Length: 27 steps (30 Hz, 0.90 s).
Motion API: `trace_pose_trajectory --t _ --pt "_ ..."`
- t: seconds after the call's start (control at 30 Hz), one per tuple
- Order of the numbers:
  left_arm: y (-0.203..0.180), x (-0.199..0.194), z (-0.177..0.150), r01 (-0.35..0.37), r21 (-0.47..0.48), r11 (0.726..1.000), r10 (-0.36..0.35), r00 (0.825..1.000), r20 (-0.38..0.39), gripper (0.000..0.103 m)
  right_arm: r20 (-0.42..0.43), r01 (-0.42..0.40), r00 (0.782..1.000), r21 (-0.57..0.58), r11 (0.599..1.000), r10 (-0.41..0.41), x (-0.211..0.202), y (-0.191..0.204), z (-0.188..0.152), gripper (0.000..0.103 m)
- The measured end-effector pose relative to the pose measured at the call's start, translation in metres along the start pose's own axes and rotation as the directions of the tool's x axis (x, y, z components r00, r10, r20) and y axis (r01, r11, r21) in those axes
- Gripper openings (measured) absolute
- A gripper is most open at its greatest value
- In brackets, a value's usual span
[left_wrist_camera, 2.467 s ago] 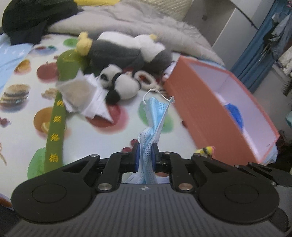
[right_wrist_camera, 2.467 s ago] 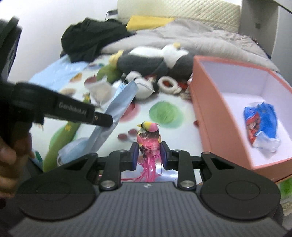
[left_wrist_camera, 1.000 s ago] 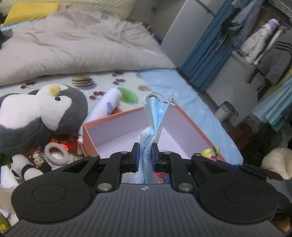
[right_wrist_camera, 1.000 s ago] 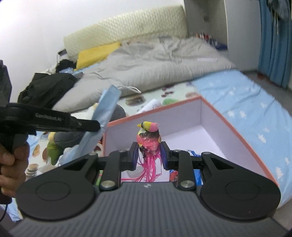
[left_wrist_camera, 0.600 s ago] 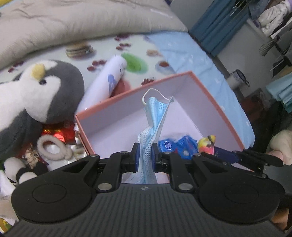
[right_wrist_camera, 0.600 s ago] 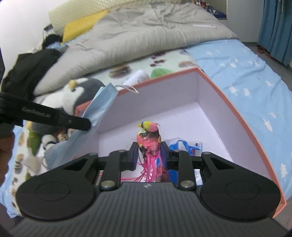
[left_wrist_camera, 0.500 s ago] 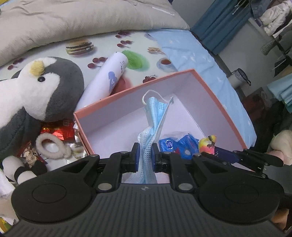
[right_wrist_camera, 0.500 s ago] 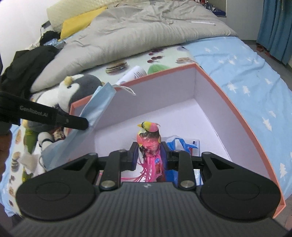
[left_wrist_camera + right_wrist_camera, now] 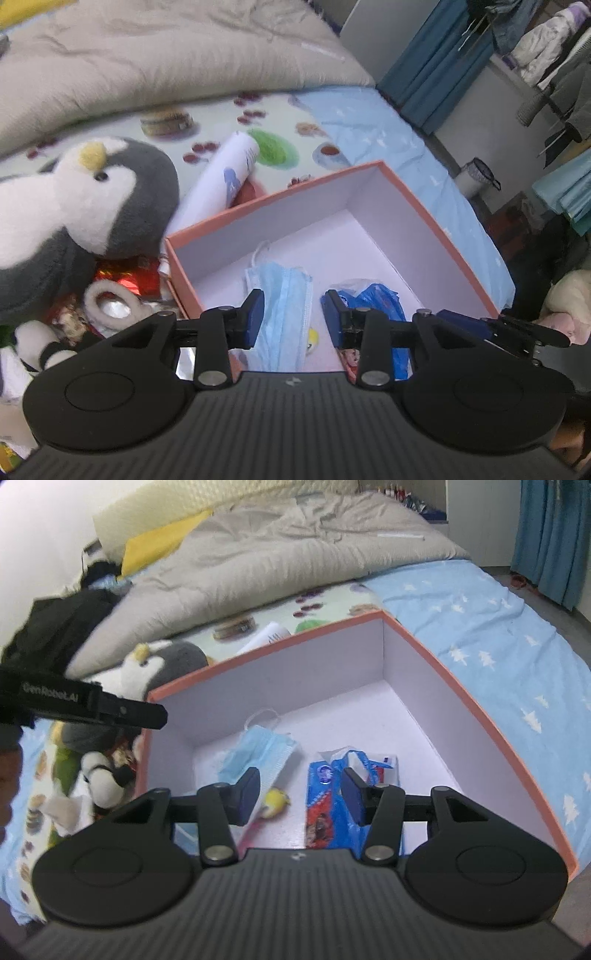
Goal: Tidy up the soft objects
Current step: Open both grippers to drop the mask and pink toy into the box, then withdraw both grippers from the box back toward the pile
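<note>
An orange box (image 9: 273, 195) with a white inside lies on the bed. My left gripper (image 9: 293, 319) hangs over it, its jaws opening. The blue face mask (image 9: 284, 295) lies loose on the box floor below them, touching neither pad. My right gripper (image 9: 299, 797) is also above the box (image 9: 461, 694), jaws opening and holding nothing. The small bird toy (image 9: 275, 801), yellow-headed with a pink tail, rests on the floor beside the mask (image 9: 258, 753). A blue snack packet (image 9: 328, 797) lies to their right.
Left of the box sit a grey penguin plush (image 9: 85, 206), a white ring (image 9: 107, 299) and a small panda plush (image 9: 103, 775). A white roll (image 9: 221, 181) lies behind the box. A beige duvet (image 9: 277, 554) covers the far bed. A left finger (image 9: 110, 709) reaches over the box's left wall.
Both grippers have opened. The mask dropped out of the left one and the bird toy out of the right one onto the box floor. Both hands came lower over the box.
</note>
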<state>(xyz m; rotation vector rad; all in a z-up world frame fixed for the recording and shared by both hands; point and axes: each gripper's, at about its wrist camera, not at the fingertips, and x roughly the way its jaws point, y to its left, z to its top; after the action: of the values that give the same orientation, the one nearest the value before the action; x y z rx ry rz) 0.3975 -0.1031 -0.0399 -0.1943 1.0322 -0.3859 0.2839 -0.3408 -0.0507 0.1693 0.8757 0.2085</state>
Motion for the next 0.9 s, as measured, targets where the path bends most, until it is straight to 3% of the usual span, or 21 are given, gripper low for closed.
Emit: trace_pose_trajectory --t 0.43,0.9 --pt "-0.014 -0.065 -0.069 -0.082 0.144 0.986 0.053 0.98 0.194 0.041 0.16 -0.033 0.986 -0.042 0.999 0.04 -0.054 0.031 -0.044 0.051" --pt "-0.007 -0.109 -0.151 -0.093 0.118 0.989 0.053 0.952 0.301 0.041 0.24 -0.031 0.969 -0.129 0.991 0.061 -0.093 0.069 -0.097 0.051"
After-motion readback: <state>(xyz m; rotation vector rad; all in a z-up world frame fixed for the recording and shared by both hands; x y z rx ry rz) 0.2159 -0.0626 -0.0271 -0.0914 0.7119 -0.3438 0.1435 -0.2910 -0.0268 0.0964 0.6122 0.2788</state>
